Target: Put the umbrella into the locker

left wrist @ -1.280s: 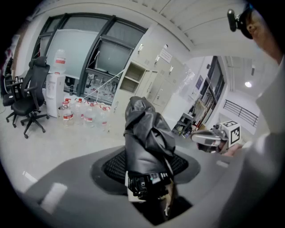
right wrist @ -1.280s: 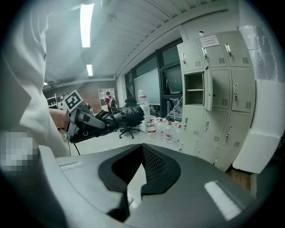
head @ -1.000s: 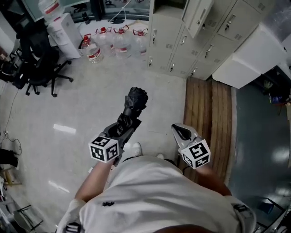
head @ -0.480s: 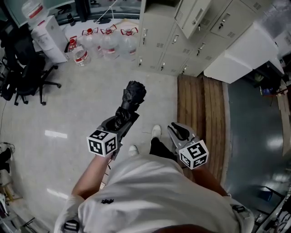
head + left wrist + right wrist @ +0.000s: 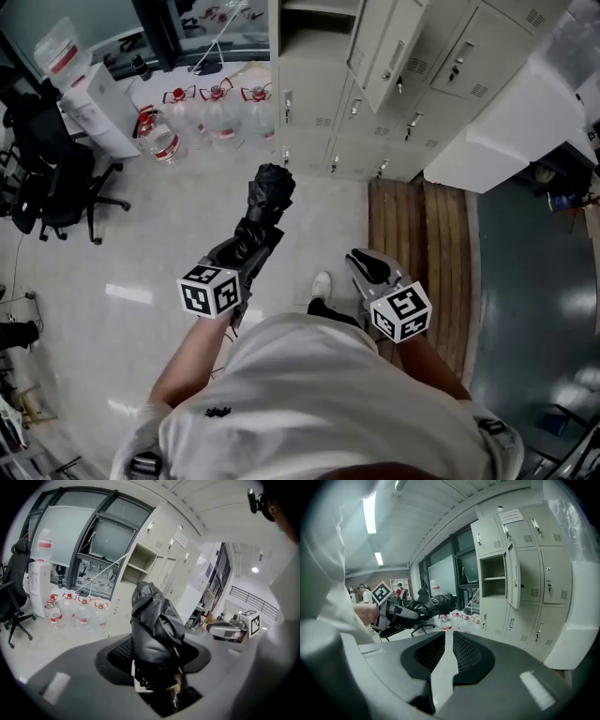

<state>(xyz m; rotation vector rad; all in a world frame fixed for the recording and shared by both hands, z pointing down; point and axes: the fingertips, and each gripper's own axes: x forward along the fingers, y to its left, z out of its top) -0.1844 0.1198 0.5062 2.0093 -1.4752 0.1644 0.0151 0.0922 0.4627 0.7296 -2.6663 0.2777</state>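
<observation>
between pads of my left claw (image 5: 247, 249): folded black umbrella (image 5: 154, 630), clamped low, well short of open locker (image 5: 493, 577). light, soft, slick sleeve; hold stiff core. right claw (image 5: 445, 639) slightly apart, empty.

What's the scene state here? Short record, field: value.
umbrella: black, folded, clamped in the left gripper, held out ahead of the person
right gripper: jaws a narrow gap apart, nothing between them
locker: one compartment open, door swung out, nothing visible inside
task status: umbrella not yet in the locker
floor nearby: water bottles, office chair
</observation>
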